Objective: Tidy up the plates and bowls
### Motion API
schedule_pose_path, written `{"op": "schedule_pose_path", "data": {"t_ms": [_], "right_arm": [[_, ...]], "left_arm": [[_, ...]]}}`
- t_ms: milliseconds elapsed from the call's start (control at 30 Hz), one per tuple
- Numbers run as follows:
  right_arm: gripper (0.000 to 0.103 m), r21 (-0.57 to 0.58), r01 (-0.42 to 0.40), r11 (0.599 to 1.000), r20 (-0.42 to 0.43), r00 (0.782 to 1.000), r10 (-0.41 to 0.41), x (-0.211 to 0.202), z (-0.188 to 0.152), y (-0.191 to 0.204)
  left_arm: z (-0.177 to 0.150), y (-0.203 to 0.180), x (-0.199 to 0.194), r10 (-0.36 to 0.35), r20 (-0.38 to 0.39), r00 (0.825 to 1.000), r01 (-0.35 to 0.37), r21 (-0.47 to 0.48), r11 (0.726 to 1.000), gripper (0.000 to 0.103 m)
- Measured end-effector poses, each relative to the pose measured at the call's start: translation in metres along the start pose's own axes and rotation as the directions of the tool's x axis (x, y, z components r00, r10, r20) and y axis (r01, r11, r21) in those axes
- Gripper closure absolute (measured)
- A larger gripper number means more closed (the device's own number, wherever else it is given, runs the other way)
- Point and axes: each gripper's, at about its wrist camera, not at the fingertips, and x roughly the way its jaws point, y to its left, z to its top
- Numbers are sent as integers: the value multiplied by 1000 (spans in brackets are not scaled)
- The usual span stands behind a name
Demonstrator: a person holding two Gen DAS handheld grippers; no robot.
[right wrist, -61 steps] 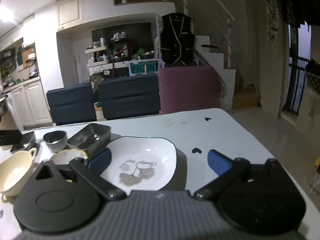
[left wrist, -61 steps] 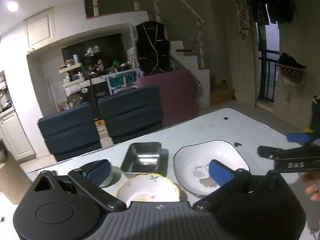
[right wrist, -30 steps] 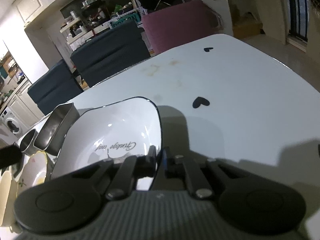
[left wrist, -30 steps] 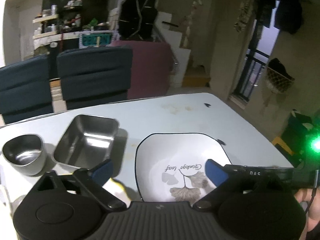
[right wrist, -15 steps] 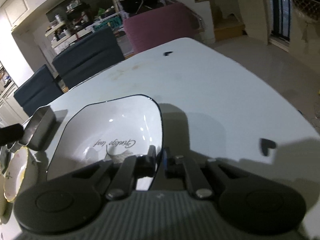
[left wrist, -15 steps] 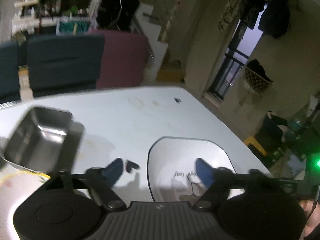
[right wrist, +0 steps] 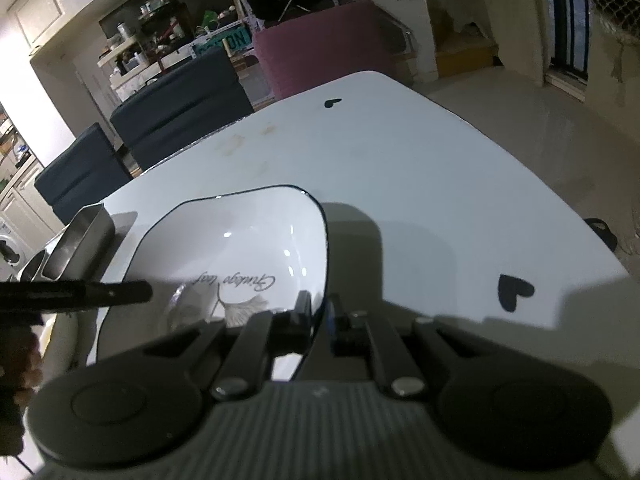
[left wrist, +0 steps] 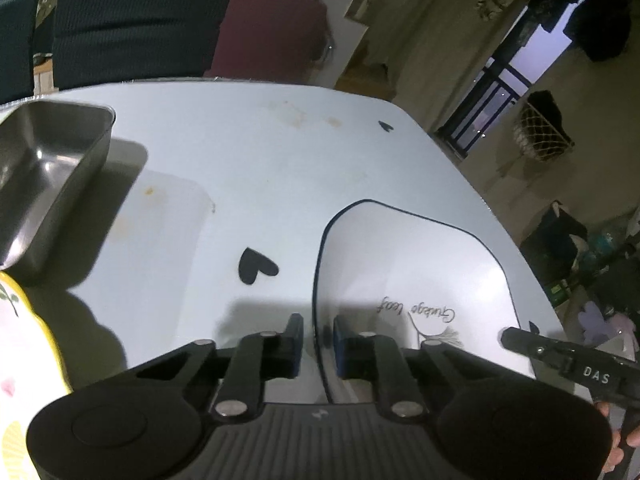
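**Two grippers pinch one plate**

The left gripper (left wrist: 316, 344) is closed on the white plate (left wrist: 408, 264) at its left rim. The right gripper (right wrist: 319, 322) pinches its right rim. Left of both, the metal tray (left wrist: 44, 176) is cut off. The plate's near edge hides behind the tools.

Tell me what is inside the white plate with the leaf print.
Inside the white plate: only a grey leaf print and script lettering. No food shows. Both the left gripper and right gripper hide its near edge.

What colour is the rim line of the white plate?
Thin black on the white plate; clearest in the right wrist view.
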Motion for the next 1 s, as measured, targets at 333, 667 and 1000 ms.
{"op": "schedule_pose_path", "data": {"t_ms": [333, 667, 1000], "right_arm": [[92, 11, -23, 1000, -27, 999, 23, -2, -4, -18], [89, -27, 15, 1000, -12, 1000, -15, -1, -12, -5], [88, -54, -25, 998, 58, 998, 28, -76, -17, 29]], "left_arm": [[4, -1, 6, -21, 3, 1000, 21, 39, 999, 90], [-14, -22, -20, 50, 54, 997, -57, 136, 989, 90], [-33, -47, -139, 74, 185, 980, -106, 170, 980, 91]]}}
